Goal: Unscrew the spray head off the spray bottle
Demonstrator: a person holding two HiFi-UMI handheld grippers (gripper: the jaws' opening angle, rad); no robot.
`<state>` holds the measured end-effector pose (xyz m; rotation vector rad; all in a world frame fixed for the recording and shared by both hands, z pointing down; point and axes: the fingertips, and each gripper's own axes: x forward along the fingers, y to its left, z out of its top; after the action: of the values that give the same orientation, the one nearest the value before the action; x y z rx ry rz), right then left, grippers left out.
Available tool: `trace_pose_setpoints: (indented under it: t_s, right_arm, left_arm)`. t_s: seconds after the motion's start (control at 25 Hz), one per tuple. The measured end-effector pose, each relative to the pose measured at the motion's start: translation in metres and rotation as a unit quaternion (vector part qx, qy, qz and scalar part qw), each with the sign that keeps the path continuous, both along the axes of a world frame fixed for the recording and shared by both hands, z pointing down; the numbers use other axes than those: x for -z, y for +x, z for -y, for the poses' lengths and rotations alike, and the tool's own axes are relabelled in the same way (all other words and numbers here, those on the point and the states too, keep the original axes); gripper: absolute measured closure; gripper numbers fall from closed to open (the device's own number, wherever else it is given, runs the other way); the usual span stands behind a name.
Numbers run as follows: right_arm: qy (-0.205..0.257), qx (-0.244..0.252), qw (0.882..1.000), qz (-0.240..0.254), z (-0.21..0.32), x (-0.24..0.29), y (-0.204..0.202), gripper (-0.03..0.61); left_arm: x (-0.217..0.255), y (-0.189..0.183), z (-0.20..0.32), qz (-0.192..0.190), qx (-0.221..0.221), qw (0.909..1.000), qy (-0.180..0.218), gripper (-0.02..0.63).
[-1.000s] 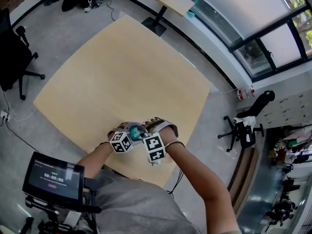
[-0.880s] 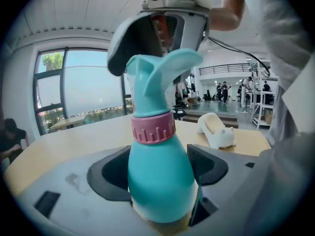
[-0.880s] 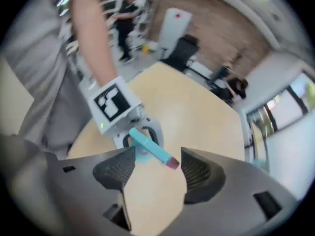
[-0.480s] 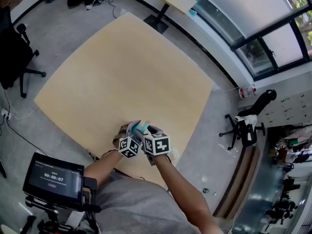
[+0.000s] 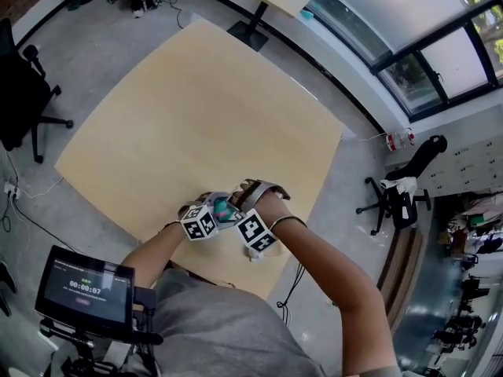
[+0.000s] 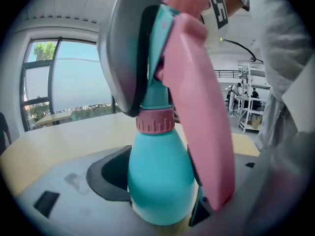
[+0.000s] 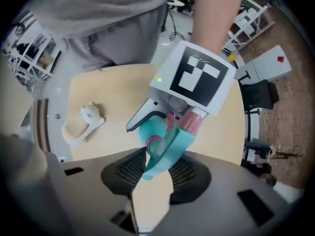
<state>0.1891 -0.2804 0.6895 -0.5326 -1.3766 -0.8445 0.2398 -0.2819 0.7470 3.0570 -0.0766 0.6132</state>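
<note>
- The one line of writing we can read is on the small monitor (image 5: 85, 289) on a stand at the person's left: a counter that looks like 00:00:07, with smaller print below it too fine to read.
- The marker cubes, the left one (image 5: 198, 225) and the right one (image 5: 255, 232), bear black-and-white square patterns, not letters.
- We see the spray bottle (image 6: 160, 181) as a turquoise body with a ribbed pink collar (image 6: 155, 122) at its neck. Above that sits the spray head (image 6: 158, 90), turquoise with a long pink trigger (image 6: 202, 112).
- The bottle is held between the two grippers over the near edge of the pale wooden table (image 5: 204, 108), just in front of the person's chest. We cannot tell whether its base rests on the table.
- The left gripper (image 6: 157, 198) is clamped on the bottle's round body, a dark pad against each side and the jaws set fairly wide round it.
- The right gripper (image 7: 155, 176) has just been closing its jaws. The spray head lies between them, and as far as we can see the pads meet it on both sides at a middling width.
</note>
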Motion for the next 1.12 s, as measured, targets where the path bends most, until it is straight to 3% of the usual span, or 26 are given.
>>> trace_pose_setpoints:
  t_s: [0.04,0.12,0.2,0.24,0.28,0.32,0.36,0.44,0.48,0.52,0.56,0.64,0.72,0.76,0.8,0.84,0.88,0.96,1.0,1.04,1.08,1.12]
  right_arm:
    - [0.009,0.014,1.000,0.006,0.000,0.000,0.000,0.446]
    - [0.022,-0.041,0.998,0.043,0.002,0.002,0.000,0.445]
    - [0.045,-0.175,0.980,0.079,0.013,0.010,0.013,0.445]
    - [0.056,-0.260,0.959,0.094,0.019,0.017,0.026,0.442]
    - [0.059,-0.358,0.925,0.115,0.025,0.025,0.041,0.442]
    - [0.046,-0.464,0.871,0.156,0.030,0.037,0.052,0.442]
    - [0.013,-0.572,0.791,0.218,0.033,0.051,0.055,0.442]
    - [-0.091,-0.730,0.582,0.346,0.033,0.077,0.039,0.442]
    - [-0.138,-0.769,0.498,0.377,0.028,0.079,0.027,0.433]
    - [-0.165,-0.789,0.448,0.386,0.022,0.075,0.015,0.398]
    - [-0.172,-0.799,0.430,0.384,0.017,0.066,0.007,0.333]
    - [-0.164,-0.808,0.427,0.371,0.012,0.048,-0.003,0.264]
    - [-0.188,-0.817,0.419,0.349,0.005,0.038,-0.010,0.261]
    - [-0.207,-0.817,0.426,0.330,-0.001,0.035,-0.014,0.261]
    - [-0.218,-0.809,0.453,0.305,-0.007,0.033,-0.016,0.263]
    - [-0.220,-0.789,0.503,0.276,-0.013,0.031,-0.017,0.264]
    - [-0.212,-0.755,0.571,0.243,-0.017,0.029,-0.016,0.269]
    - [-0.165,-0.634,0.737,0.165,-0.021,0.025,-0.007,0.345]
    - [-0.128,-0.541,0.822,0.123,-0.021,0.021,-0.001,0.394]
    - [-0.091,-0.434,0.892,0.083,-0.019,0.018,0.003,0.436]
    - [-0.060,-0.327,0.942,0.050,-0.018,0.016,0.004,0.457]
    - [-0.034,-0.231,0.972,0.023,-0.016,0.013,0.003,0.463]
  left_arm:
    - [0.000,0.000,0.000,0.001,-0.001,1.0000,0.003,0.268]
    - [0.001,0.001,-0.001,0.000,0.007,0.9999,0.009,0.268]
    - [0.002,0.002,0.000,-0.005,0.031,0.9994,0.013,0.268]
    - [0.002,0.002,0.000,-0.007,0.049,0.9987,0.016,0.268]
    - [0.002,0.002,0.000,-0.009,0.069,0.9974,0.019,0.268]
    - [0.003,0.002,0.000,-0.010,0.093,0.9954,0.023,0.268]
    - [0.004,0.002,0.001,-0.010,0.118,0.9926,0.026,0.268]
    - [0.004,0.000,0.003,-0.005,0.169,0.9850,0.032,0.268]
    - [0.004,-0.001,0.004,-0.001,0.192,0.9808,0.035,0.268]
    - [0.004,-0.002,0.004,0.005,0.210,0.9768,0.039,0.268]
    - [0.003,-0.003,0.005,0.011,0.225,0.9734,0.042,0.268]
    - [0.001,-0.006,0.007,0.022,0.243,0.9687,0.046,0.268]
    - [0.001,-0.005,0.008,0.026,0.247,0.9676,0.044,0.268]
    - [0.000,-0.003,0.008,0.025,0.245,0.9683,0.040,0.268]
    - [-0.002,0.000,0.007,0.025,0.240,0.9699,0.034,0.268]
    - [-0.005,0.002,0.006,0.025,0.231,0.9723,0.026,0.268]
    - [-0.007,0.003,0.004,0.022,0.217,0.9757,0.019,0.268]
    - [-0.006,0.005,0.000,0.013,0.171,0.9851,0.012,0.267]
    - [-0.006,0.007,-0.003,0.011,0.143,0.9896,0.012,0.267]
    - [-0.006,0.009,-0.005,0.011,0.117,0.9930,0.013,0.267]
    - [-0.006,0.010,-0.007,0.012,0.095,0.9953,0.012,0.267]
    - [-0.007,0.010,-0.008,0.012,0.078,0.9968,0.009,0.267]
